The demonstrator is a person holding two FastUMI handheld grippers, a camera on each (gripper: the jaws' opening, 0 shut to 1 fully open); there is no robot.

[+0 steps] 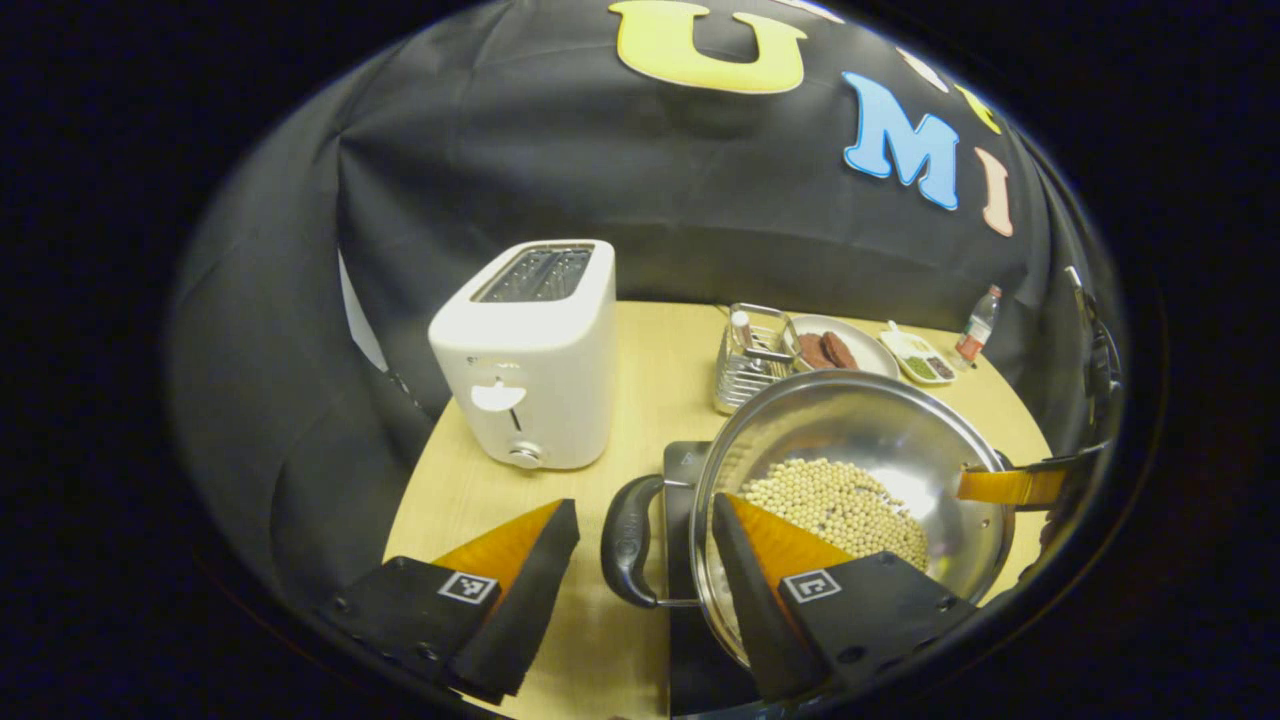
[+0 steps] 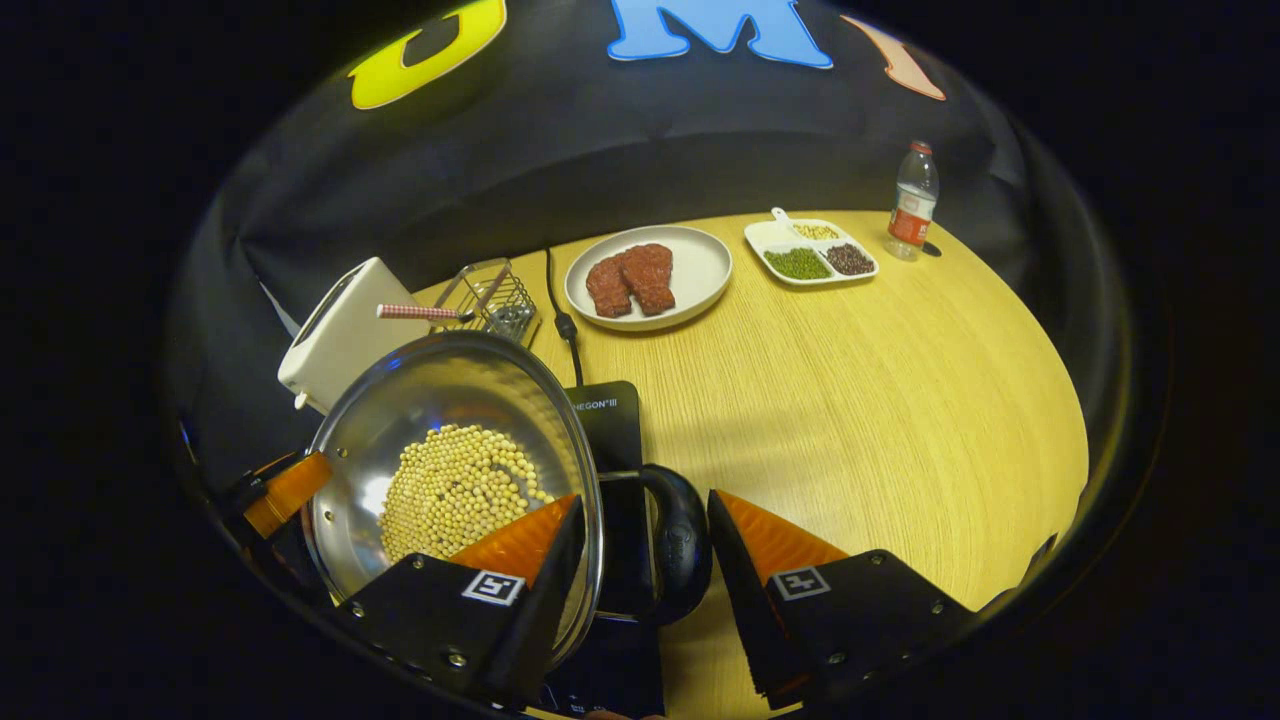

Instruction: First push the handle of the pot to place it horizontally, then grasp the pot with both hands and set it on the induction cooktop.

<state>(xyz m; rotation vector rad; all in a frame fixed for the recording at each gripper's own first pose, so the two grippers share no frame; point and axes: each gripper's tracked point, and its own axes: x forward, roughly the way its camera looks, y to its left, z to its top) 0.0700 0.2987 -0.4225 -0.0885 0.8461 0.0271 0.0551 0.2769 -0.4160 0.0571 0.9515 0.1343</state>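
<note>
pot (image 1: 850,480) is set over cooktop (image 2: 610,425) | each hand-held gripper, left (image 1: 645,545) and right (image 2: 645,540), is kept spread astride a side handle (image 1: 628,540), not pinching

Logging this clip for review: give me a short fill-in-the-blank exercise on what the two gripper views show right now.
1. The pot holds pale round ____.
2. The left gripper has its jaws on either side of the pot's black loop ____.
3. On the white plate lie two reddish-brown pieces of ____.
4. The tall white appliance on the table beside the pot is a ____.

Missing words: beans; handle; meat; toaster
</note>
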